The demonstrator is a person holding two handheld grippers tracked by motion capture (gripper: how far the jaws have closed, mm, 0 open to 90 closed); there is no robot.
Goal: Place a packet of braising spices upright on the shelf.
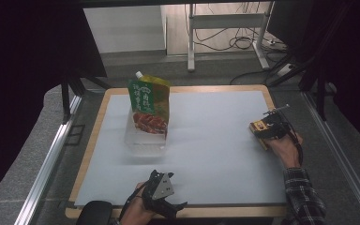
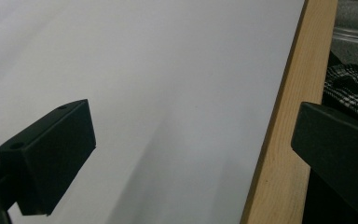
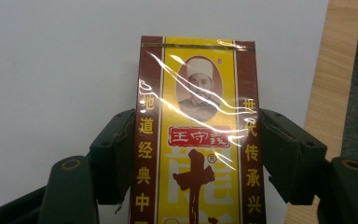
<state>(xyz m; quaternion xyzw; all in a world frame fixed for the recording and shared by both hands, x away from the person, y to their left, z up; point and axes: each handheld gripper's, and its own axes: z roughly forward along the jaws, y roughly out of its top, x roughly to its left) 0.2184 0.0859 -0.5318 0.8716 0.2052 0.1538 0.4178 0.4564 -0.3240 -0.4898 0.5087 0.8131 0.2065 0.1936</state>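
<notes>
A yellow and dark-red box (image 3: 198, 140) with Chinese writing lies flat on the white mat. My right gripper (image 3: 198, 156) is shut on it, with one black pad against each long side. In the high view this box (image 1: 257, 127) sits near the mat's right edge, and the right gripper (image 1: 268, 130) comes at it from the right. My left gripper (image 1: 166, 199) rests at the front edge of the table. Its jaws stand wide open with nothing between them (image 2: 191, 135), over the mat and the wooden rim.
A green pouch (image 1: 149, 101) with a white cap stands upright in a clear plastic container (image 1: 145, 143) at the mat's back left. The white mat (image 1: 211, 154) lies on a wooden board (image 1: 93, 136). Metal rails run along both sides.
</notes>
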